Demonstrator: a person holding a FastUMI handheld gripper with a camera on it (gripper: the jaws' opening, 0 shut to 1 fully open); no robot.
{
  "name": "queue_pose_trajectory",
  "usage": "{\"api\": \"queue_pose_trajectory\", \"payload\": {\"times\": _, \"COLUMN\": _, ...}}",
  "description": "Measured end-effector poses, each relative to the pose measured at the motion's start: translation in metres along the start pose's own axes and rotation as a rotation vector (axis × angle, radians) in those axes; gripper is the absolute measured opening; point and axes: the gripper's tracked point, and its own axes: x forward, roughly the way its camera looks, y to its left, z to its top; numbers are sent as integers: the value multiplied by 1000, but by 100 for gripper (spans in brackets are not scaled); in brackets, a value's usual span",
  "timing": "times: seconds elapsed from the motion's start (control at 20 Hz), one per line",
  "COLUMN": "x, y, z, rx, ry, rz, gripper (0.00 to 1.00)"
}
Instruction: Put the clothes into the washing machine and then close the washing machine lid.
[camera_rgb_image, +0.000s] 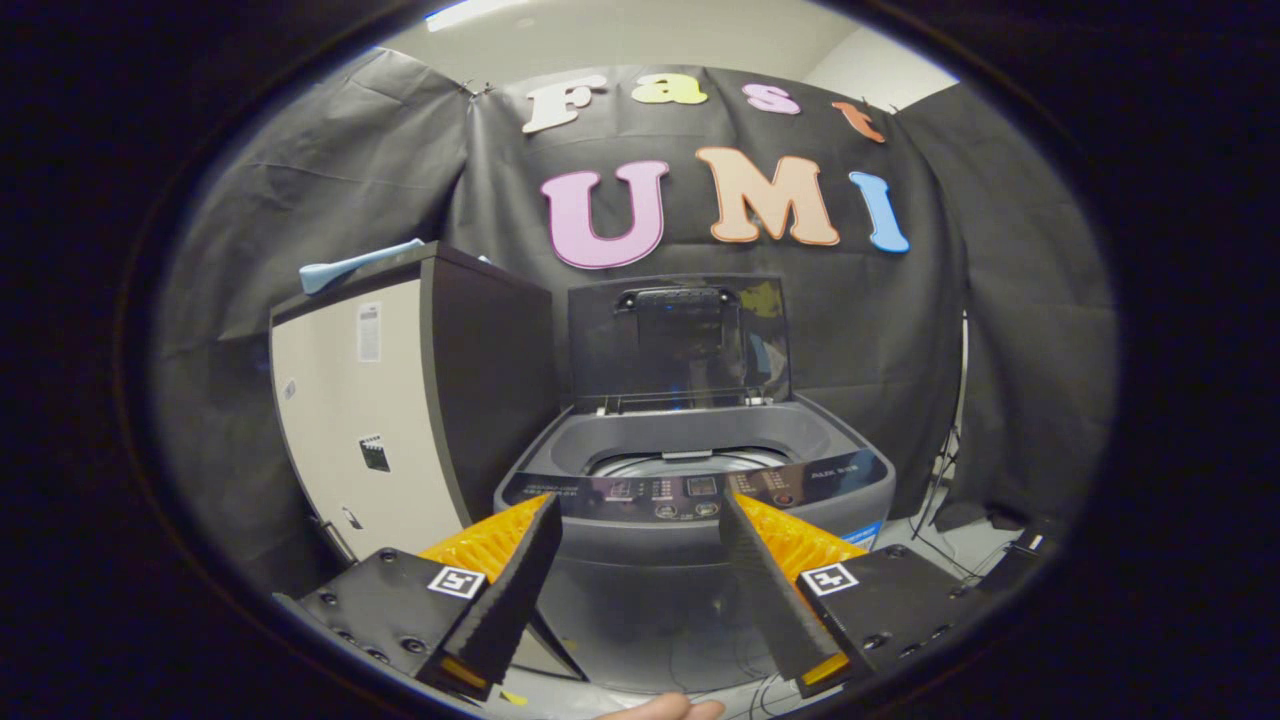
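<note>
Black cloth booth wall behind, washing machine (690, 480) lid (680, 340) up, drum contents unseen, gripper (640, 510) jaws wide, holding nothing

Beyond the spread, empty fingers (638, 510), washing machine (690, 480) tub open; cabinet (400, 400) beside it.

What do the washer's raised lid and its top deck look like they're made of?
With the gripper open and empty just short of the washing machine:
lid: likely dark tinted glass or glossy plastic; it shows reflections.
top deck: apparently matte grey moulded plastic, with a glossy dark control strip.
</note>
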Motion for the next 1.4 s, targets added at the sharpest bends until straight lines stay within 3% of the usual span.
{"api": "queue_pose_trajectory", "payload": {"times": 0.4, "x": 1, "y": 8, "z": 7, "rx": -7, "ry": -2, "rz": 3, "gripper": 99}}
{"api": "queue_pose_trajectory", "payload": {"times": 0.7, "x": 2, "y": 21, "z": 42, "rx": -29, "ry": -26, "rz": 6, "gripper": 99}}
{"api": "queue_pose_trajectory", "payload": {"times": 1.1, "x": 27, "y": 94, "z": 149, "rx": -4, "ry": -142, "rz": -27, "gripper": 98}}
{"api": "queue_pose_trajectory", "payload": {"times": 1.4, "x": 52, "y": 168, "z": 232, "rx": -6, "ry": -203, "rz": 20, "gripper": 99}}
